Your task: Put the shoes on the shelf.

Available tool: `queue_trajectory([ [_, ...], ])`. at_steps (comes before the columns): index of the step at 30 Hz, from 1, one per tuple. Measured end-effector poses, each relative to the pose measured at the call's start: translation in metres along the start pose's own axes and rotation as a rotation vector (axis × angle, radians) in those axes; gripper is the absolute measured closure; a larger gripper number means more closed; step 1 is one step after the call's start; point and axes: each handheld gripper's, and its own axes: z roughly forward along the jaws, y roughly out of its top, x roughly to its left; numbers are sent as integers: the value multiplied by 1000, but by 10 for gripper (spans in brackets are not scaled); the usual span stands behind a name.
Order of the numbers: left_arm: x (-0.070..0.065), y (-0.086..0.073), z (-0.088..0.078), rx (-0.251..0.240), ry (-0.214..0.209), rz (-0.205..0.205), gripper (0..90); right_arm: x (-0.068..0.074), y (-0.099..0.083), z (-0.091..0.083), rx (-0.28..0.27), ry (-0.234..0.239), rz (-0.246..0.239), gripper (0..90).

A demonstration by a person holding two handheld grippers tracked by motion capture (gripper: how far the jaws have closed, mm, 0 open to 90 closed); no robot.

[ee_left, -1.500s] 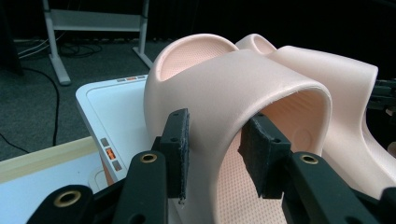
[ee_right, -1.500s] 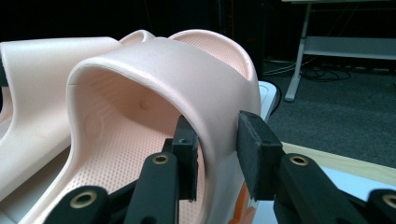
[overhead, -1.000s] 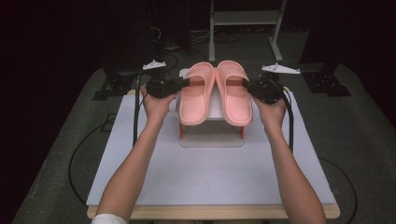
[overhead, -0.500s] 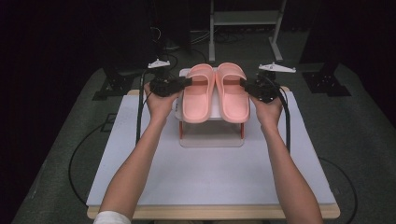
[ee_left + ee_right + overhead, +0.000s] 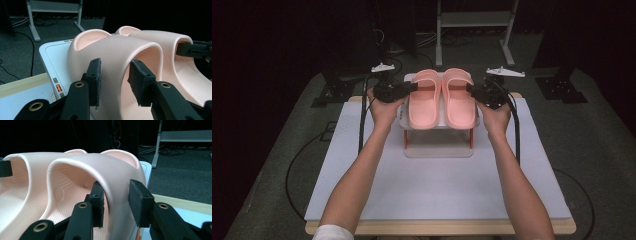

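Note:
Two pink slippers lie side by side on a small white rack (image 5: pixel 437 137) with orange legs. My left gripper (image 5: pixel 414 87) comes at the left slipper (image 5: pixel 424 100) from the left. Its pads (image 5: pixel 96 75) press on the strap of that slipper (image 5: pixel 117 50), one outside and one inside. My right gripper (image 5: pixel 469 90) comes from the right and is shut the same way on the strap of the right slipper (image 5: pixel 459 100). In the right gripper view the strap (image 5: pixel 100 162) sits between the two pads of the right gripper (image 5: pixel 116 200).
The rack stands at the far middle of a white mat (image 5: pixel 437 195) on a wooden table. Behind the table are a metal stand (image 5: pixel 474 20), black tripod feet (image 5: pixel 562 90) and cables on the dark carpet.
Both hands and the pair of slippers have edged slightly away from me over the rack. Both grips on the straps look the same.

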Motion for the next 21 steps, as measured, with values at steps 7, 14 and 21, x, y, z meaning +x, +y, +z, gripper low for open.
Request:
queue_trajectory([
  [7,2,0,3,-10,1,-12,623,1,0,3,-4,0,4,650],
  [14,1,1,6,-11,7,-10,621,1,0,4,-8,3,13,643],
  [21,1,2,7,-14,3,-8,617,3,2,7,-11,-2,3,635],
])
